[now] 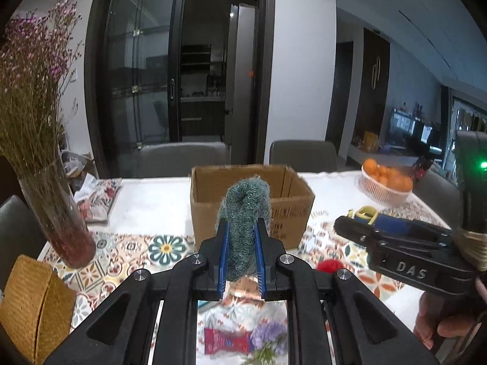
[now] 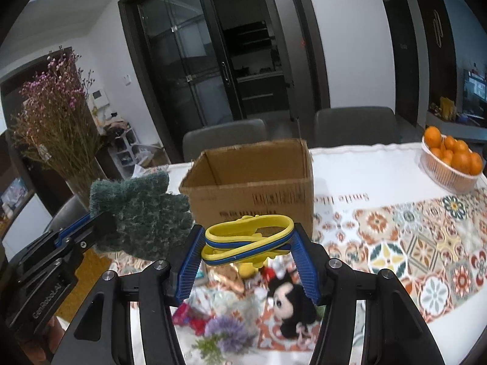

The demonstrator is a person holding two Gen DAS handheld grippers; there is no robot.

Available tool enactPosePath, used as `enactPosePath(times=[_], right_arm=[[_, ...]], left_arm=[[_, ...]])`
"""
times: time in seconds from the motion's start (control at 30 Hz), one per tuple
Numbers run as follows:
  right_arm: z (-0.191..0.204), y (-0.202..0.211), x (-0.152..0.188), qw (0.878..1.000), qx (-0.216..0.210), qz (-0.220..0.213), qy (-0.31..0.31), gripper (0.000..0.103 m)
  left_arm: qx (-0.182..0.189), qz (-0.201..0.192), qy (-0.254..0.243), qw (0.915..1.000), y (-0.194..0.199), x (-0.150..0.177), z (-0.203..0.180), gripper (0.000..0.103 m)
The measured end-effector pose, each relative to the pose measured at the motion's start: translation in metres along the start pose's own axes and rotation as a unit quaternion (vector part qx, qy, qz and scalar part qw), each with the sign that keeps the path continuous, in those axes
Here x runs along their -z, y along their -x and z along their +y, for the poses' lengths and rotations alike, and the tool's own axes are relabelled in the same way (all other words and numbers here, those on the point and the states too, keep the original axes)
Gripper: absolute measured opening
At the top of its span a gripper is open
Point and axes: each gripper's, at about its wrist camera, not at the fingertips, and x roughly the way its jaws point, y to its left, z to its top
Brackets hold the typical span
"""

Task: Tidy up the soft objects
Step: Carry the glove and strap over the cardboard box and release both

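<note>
My left gripper [image 1: 242, 240] is shut on a fuzzy teal knitted glove [image 1: 246, 213], held above the table in front of an open cardboard box [image 1: 283, 210]. The glove also shows in the right wrist view [image 2: 143, 213], left of the box [image 2: 258, 188]. My right gripper [image 2: 248, 246] is shut on a yellow and blue rubber band toy [image 2: 248, 237], held above the table near the box's front. In the left wrist view the right gripper [image 1: 359, 225] sits to the right. A black mouse plush [image 2: 289, 307], a red pompom [image 1: 327, 265] and a purple flower [image 2: 226, 331] lie below.
A glass vase of dried flowers [image 1: 57, 213] stands at the left. A woven basket [image 1: 33, 307] is at the near left. A white basket of oranges [image 2: 450, 164] sits at the right. Chairs [image 2: 225, 137] stand behind the patterned tablecloth [image 2: 426, 243].
</note>
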Motion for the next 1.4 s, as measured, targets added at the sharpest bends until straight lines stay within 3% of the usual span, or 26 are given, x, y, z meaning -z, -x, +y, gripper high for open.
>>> enactPosePath(times=[0.57, 0.87, 1.07, 1.4], right_arm=[[-0.004, -0.046, -0.074, 1.000, -0.011, -0.018, 0.013, 0.058], [-0.015, -0.093, -0.107, 1.000, -0.019, 0.022, 0.012, 0.058], [-0.026, -0.128, -0.126, 0.998, -0.016, 0.066, 0.011, 0.058], [-0.039, -0.195, -0.134, 0.987, -0.001, 0.160, 0.013, 0.058]], left_arm=[[0.001, -0.033, 0.002, 0.9994, -0.047, -0.053, 0.011, 0.017], [0.014, -0.024, -0.004, 0.9996, -0.088, -0.083, 0.017, 0.017], [0.030, 0.007, -0.001, 0.9995, -0.124, -0.096, 0.021, 0.017], [0.053, 0.121, 0.006, 0.9912, -0.195, -0.087, 0.028, 0.017]])
